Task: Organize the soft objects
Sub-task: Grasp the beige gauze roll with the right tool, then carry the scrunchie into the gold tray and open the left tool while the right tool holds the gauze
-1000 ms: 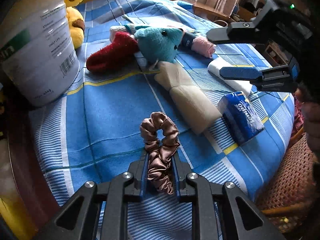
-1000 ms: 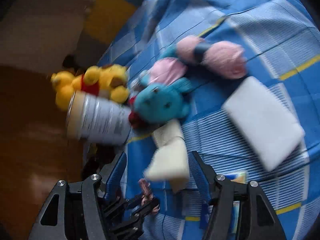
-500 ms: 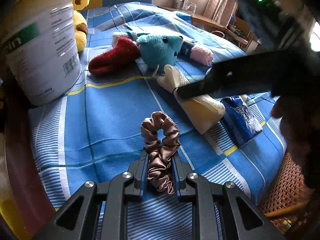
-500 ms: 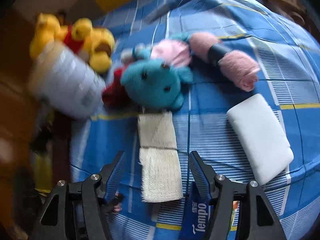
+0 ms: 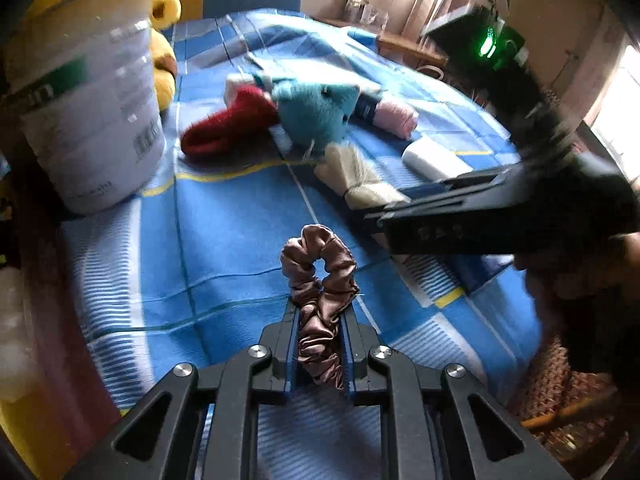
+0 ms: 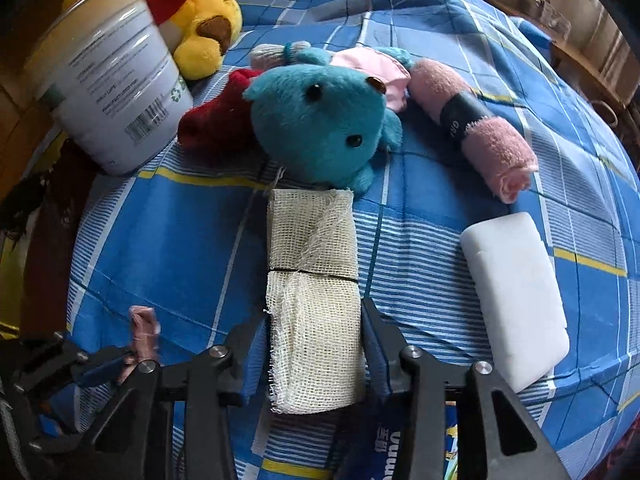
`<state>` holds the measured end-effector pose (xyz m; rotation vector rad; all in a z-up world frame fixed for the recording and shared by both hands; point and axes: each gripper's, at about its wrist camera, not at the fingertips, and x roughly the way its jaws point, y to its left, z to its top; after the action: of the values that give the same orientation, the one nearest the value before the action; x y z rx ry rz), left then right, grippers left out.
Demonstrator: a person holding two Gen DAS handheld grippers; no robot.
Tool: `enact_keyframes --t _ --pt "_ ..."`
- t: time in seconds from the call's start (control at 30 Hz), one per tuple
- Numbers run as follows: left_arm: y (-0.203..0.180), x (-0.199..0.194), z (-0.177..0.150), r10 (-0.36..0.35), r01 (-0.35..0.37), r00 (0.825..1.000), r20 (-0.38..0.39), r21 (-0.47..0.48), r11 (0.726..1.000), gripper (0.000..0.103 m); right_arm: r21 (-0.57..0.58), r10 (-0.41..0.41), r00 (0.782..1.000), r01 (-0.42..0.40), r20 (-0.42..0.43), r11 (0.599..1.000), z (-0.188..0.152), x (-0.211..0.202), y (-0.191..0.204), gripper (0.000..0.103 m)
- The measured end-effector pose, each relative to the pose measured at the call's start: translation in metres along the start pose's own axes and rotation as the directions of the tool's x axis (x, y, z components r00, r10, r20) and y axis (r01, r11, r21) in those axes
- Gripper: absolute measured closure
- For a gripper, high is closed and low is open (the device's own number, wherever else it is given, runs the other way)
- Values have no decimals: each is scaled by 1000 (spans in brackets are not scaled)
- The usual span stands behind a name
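A brown satin scrunchie [image 5: 316, 264] is pinched upright in my left gripper [image 5: 322, 312], whose jaws are closing tighter on it. That gripper also shows at the lower left of the right wrist view, the scrunchie [image 6: 142, 324] poking out of it. A cream gauze bundle [image 6: 310, 240] tied with a black band lies on the blue checked cloth [image 5: 224, 232]. My right gripper [image 6: 314, 320] points down over its near end. Its jaws are closing, with the pads against both sides of the gauze. In the left wrist view the right gripper [image 5: 400, 216] is a dark blur over the gauze [image 5: 352, 176].
A white tin [image 6: 112, 92] stands at the left with a yellow plush bear [image 6: 200, 20] behind it. A teal plush [image 6: 320, 120], red sock [image 6: 212, 124] and banded pink towel roll [image 6: 480, 128] lie beyond the gauze. A white pack [image 6: 516, 288] and a blue tissue pack [image 6: 388, 440] lie alongside.
The right gripper swung down over the gauze bundle, rolled to line up with it, and its jaws narrowed onto its sides. The left gripper kept the scrunchie and drifted a little.
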<state>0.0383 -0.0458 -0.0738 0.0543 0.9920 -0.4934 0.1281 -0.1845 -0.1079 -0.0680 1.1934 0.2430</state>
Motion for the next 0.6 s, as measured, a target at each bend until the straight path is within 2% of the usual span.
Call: enact_keyframes --t 0.17,0.23,0.33,0.43,0.47,0.6 --pt "15 -46 -3 -34 36 997 67 -36 999 85 -24 -19 1000 19 14 1000 -2 1 7 59" --pt "32 -68 -4 -35 43 994 103 -86 995 85 -35 -30 999 31 18 999 -7 2 11 59" --pt "70 -99 -7 6 23 988 152 -188 982 85 -27 -28 999 28 17 999 -7 3 13 59" --pt "116 -127 -10 82 -24 980 182 -302 953 85 -29 -35 999 36 19 999 -10 3 19 59" --pt "135 -138 -12 123 -52 974 191 -343 938 85 -33 -40 999 41 20 999 -10 4 21 59" --pt "192 -161 -13 209 -91 955 211 -461 883 85 -43 -51 998 52 24 998 -11 -3 19 59"
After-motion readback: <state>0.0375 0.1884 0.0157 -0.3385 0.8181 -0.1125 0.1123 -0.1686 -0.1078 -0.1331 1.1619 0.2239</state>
